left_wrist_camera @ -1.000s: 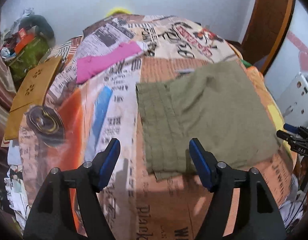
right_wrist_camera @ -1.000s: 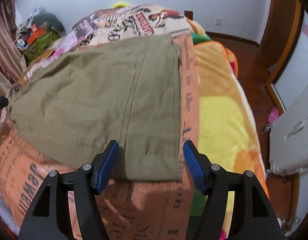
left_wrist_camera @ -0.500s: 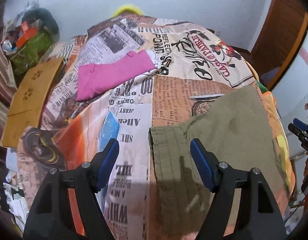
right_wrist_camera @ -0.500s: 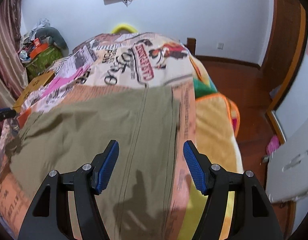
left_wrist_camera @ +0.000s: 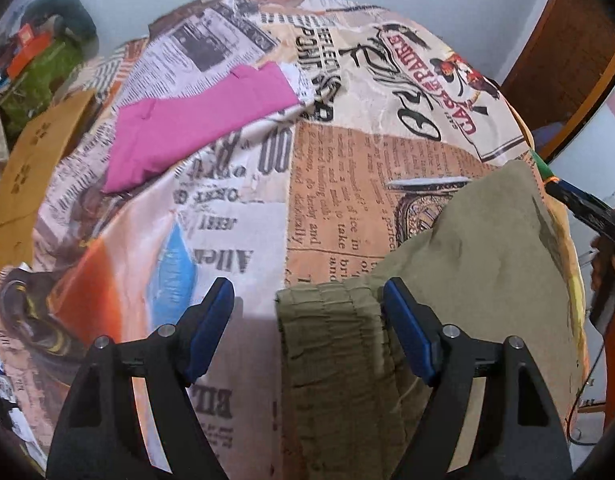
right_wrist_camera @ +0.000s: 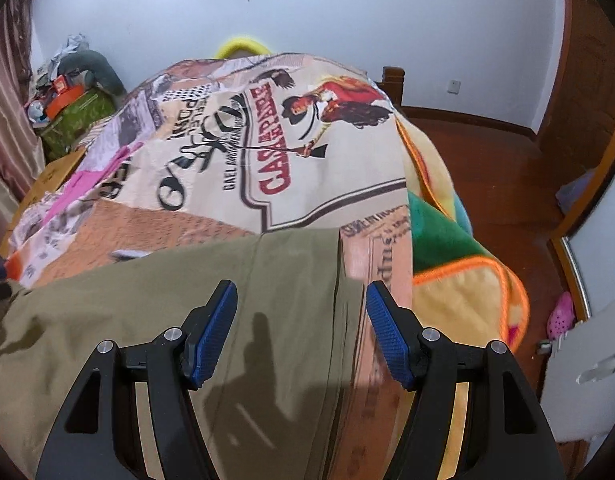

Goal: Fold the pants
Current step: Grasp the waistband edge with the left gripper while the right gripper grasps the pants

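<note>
Both grippers have travelled up along the folded olive-green cotton pants [left_wrist_camera: 479,264], whose far edge now lies just ahead of them. My left gripper [left_wrist_camera: 305,322] has just been opening wider above the elastic waistband; my right gripper [right_wrist_camera: 301,330] stands half open, empty. Next I lower both onto that edge.

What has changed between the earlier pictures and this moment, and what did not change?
Both grippers moved forward over the olive pants: the near hem has left both views. The left gripper, its jaws just opening wider, now straddles the pants' left edge; the right gripper straddles the right edge. Nothing was gripped or released. The pants and pink cloth stayed flat on the bedspread.
</note>
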Demonstrator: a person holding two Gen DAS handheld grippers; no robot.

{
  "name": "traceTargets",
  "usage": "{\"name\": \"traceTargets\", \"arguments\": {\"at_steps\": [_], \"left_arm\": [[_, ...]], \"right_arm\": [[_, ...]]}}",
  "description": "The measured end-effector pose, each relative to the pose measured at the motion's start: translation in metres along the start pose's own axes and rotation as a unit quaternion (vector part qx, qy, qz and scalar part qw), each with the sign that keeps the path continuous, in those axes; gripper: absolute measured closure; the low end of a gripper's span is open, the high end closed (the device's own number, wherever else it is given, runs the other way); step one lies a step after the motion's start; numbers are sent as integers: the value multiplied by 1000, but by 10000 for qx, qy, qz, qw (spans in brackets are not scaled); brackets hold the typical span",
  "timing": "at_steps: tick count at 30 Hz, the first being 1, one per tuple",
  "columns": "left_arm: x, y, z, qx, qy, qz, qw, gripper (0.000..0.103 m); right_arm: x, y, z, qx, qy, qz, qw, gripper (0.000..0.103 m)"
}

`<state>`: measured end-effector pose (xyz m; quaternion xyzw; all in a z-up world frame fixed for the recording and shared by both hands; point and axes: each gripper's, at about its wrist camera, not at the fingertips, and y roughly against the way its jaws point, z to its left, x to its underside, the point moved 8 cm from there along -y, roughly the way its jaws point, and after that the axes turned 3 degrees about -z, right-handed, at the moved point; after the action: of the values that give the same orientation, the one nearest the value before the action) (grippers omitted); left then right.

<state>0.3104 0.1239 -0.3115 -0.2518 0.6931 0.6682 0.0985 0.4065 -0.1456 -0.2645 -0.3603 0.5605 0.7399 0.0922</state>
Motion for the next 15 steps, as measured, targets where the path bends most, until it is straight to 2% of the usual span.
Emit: {"name": "traceTargets", "arguments": {"at_steps": [5,8,11,12,13,15], "left_arm": [[6,-9,-3,23,-40,45,10000,23],[9,-12,-3,81,-10,109,9999,22],[10,-10,-3,157,15,96,9998,22],[9,-7,-4,180,3,51,9998,22],[9,-5,-5,181,-18,15,9998,22],[9,-4,-8,101,-120,7,9999,22]], "right_arm": [[4,-35,-8,-32,-242,302,9992,40],[12,-52,-9,-181,-447,486,9977,49],[16,-54,-6,-166,-454,471,9977,66],[17,-55,-5,-140,-387,504,9979,80],[19,-56,-6,-65,-324,547,9980,87],[20,-57,-7,-39,-218,566,9982,89]]}}
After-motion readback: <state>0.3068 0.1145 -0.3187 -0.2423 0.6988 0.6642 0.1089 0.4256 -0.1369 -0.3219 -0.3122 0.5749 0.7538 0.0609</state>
